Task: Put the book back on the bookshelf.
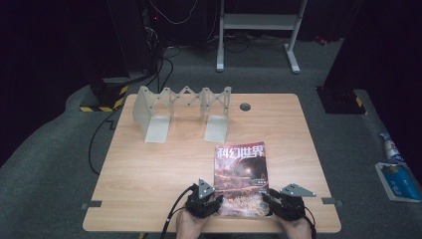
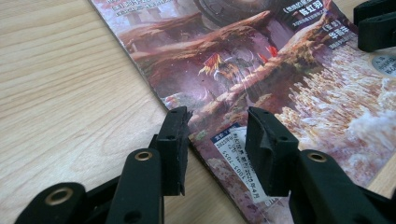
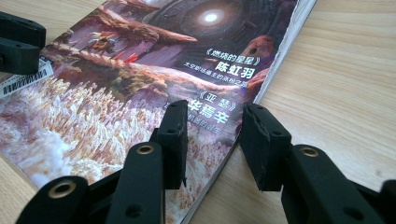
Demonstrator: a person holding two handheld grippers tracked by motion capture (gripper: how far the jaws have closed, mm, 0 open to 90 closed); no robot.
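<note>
Judging the magazine lying flat at the table's near edge as light, floppy and glossy-slick, we hold the left claw and right claw open and empty astride its near corners, likeliest grips.

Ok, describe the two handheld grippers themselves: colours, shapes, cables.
Both the left gripper and right gripper are black, each topped by a grey three-cornered plate. Their blocky jaws are pinned with brass-coloured rivets. A black cable trails from each.
</note>
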